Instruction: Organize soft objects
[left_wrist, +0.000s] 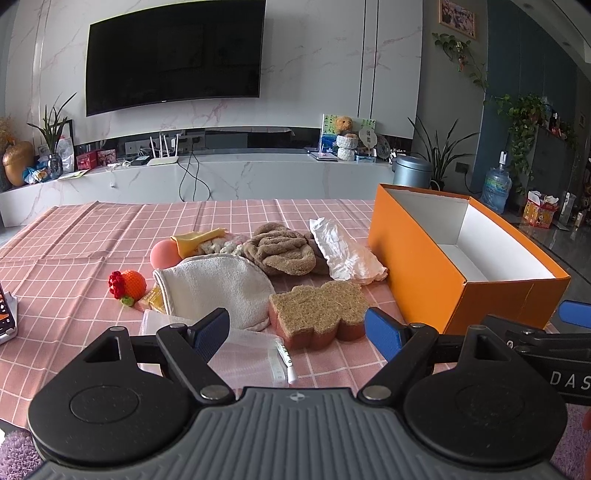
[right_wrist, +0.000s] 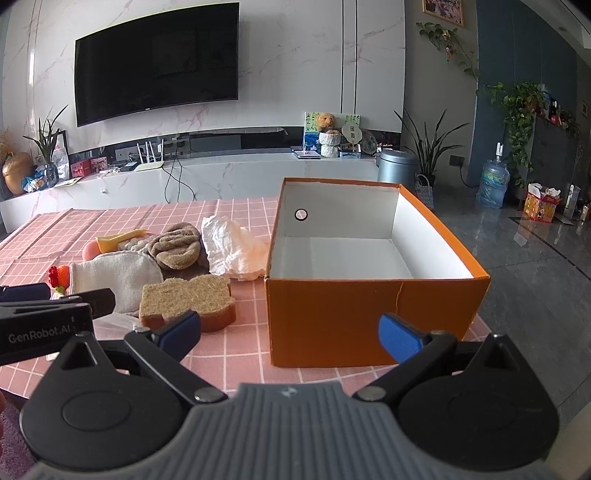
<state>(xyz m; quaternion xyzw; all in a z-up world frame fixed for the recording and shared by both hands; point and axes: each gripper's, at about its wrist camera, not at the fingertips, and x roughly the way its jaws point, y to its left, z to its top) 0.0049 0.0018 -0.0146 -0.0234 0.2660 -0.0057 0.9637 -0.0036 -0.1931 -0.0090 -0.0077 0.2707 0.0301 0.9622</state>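
The left hand-held gripper (left_wrist: 297, 332) sits at the bottom centre of its view with its jaws spread wide and nothing between them. Just beyond its blue fingertips (left_wrist: 212, 328) lies the sponge (left_wrist: 318, 308), brown and lobed, on the pink checked counter (left_wrist: 74, 236). A clear pouch (left_wrist: 255, 350) lies just below the sponge, under the left fingertip. To the left of the sponge is a white cloth (left_wrist: 218, 284), and behind it a brown towel (left_wrist: 282, 249) bunched up, with a crumpled white bag (left_wrist: 343, 253) at its right. At the left of the pile are a pink ball (left_wrist: 164, 254), a yellow scoop (left_wrist: 197, 238) and a knitted orange (left_wrist: 131, 284).

The right hand-held gripper (right_wrist: 290, 332) is likewise wide open and holds nothing, low in its frame facing the orange box (right_wrist: 332, 317). The box stands open at centre right, white inside, just right of the sponge (right_wrist: 186, 299) and bag (right_wrist: 231, 249).
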